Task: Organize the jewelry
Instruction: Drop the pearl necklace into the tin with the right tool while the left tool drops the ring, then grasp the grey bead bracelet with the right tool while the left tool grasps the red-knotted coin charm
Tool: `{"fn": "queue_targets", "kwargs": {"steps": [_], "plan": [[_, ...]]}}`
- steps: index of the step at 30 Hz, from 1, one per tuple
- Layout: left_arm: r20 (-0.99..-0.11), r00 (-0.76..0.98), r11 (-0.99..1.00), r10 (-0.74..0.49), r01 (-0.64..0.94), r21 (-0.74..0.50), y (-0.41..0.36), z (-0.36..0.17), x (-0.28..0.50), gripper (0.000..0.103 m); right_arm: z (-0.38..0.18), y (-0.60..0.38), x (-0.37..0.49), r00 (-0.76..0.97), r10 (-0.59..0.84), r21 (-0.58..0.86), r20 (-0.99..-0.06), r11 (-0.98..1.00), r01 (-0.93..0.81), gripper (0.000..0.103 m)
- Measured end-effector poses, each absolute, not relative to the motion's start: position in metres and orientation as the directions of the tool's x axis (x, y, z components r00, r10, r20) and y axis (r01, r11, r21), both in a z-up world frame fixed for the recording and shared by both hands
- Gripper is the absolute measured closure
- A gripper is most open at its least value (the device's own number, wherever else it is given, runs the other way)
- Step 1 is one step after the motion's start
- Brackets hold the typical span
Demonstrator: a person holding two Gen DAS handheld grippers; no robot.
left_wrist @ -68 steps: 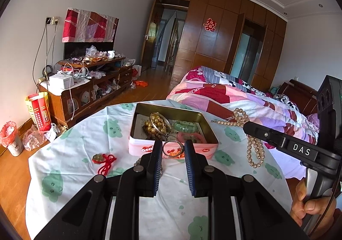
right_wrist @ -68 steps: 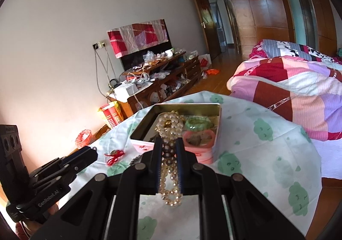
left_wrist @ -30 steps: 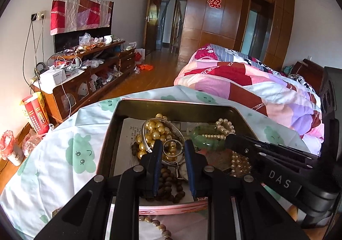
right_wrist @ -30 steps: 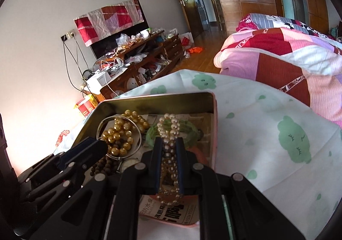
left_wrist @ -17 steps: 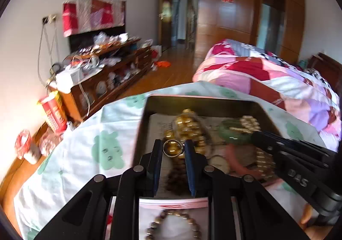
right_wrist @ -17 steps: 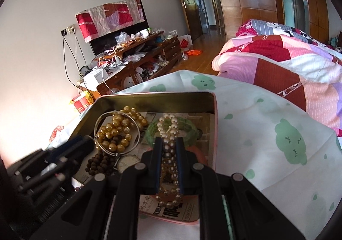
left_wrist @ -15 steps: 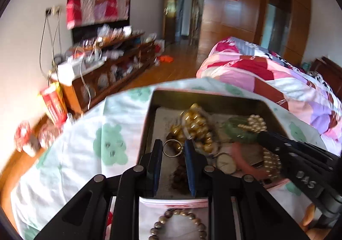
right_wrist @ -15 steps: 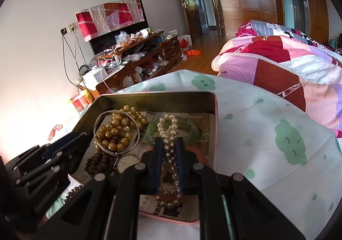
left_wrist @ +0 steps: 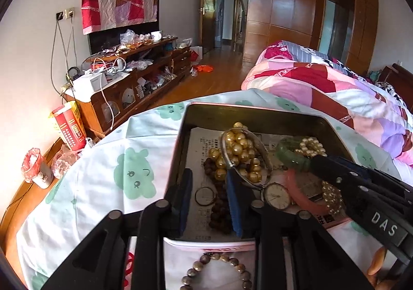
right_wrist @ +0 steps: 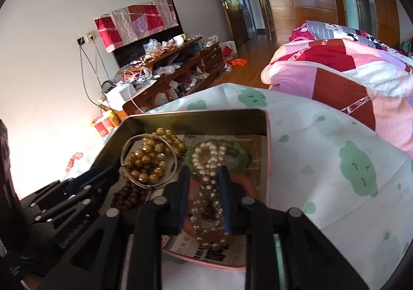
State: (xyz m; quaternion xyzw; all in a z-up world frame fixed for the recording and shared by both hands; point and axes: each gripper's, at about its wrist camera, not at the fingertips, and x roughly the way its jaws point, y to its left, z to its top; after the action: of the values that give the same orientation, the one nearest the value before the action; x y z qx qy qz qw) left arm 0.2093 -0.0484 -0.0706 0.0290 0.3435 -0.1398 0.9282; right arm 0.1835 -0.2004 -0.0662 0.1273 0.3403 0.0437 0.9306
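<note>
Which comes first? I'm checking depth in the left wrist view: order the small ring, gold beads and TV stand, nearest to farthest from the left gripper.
1. Small ring: between the open left gripper fingers, in the tin.
2. Gold beads: farther in, mid-tin, slightly right.
3. TV stand: far left, against the wall.

tin (left_wrist: 180, 145) crowded with jewelry; bare tablecloth (right_wrist: 322, 161) right of tin

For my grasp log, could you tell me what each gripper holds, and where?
Nothing: the left gripper stands open over the small ring, the right gripper open around the pearl strand.
</note>
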Motion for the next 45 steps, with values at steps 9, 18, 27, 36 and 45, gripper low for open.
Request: {"fn": "queue_targets", "kwargs": {"steps": [9,18,27,36,45], "plan": [[-0.652,0.721,0.954,-0.236,0.3,-0.015,-0.056,-0.072,0.209,0.058,-0.053,-0.204,0.171,0.827,0.11,0.248,-0.552,0.968,0.037,0.032],[-0.653,0.722,0.956,-0.23,0.293,-0.012,-0.057,-0.072,0.209,0.058,-0.054,-0.214,0.172,0.828,0.018,0.223,-0.561,0.966,0.131,0.03],[-0.601,0.771,0.968,-0.21,0.249,-0.018,-0.051,-0.067,0.199,0.05,-0.047,-0.213,0.162,0.856,-0.081,0.16,-0.51,0.969,0.187,0.026],[-0.519,0.834,0.979,-0.19,0.203,-0.032,-0.037,-0.055,0.161,0.048,-0.037,-0.193,0.142,0.877,-0.199,0.034,-0.437,0.971,0.238,0.026],[-0.592,0.766,0.968,-0.249,0.172,-0.185,-0.005,-0.059,0.14,0.048,-0.038,-0.195,0.116,0.867,-0.179,0.089,-0.466,0.965,0.247,0.021]]}}
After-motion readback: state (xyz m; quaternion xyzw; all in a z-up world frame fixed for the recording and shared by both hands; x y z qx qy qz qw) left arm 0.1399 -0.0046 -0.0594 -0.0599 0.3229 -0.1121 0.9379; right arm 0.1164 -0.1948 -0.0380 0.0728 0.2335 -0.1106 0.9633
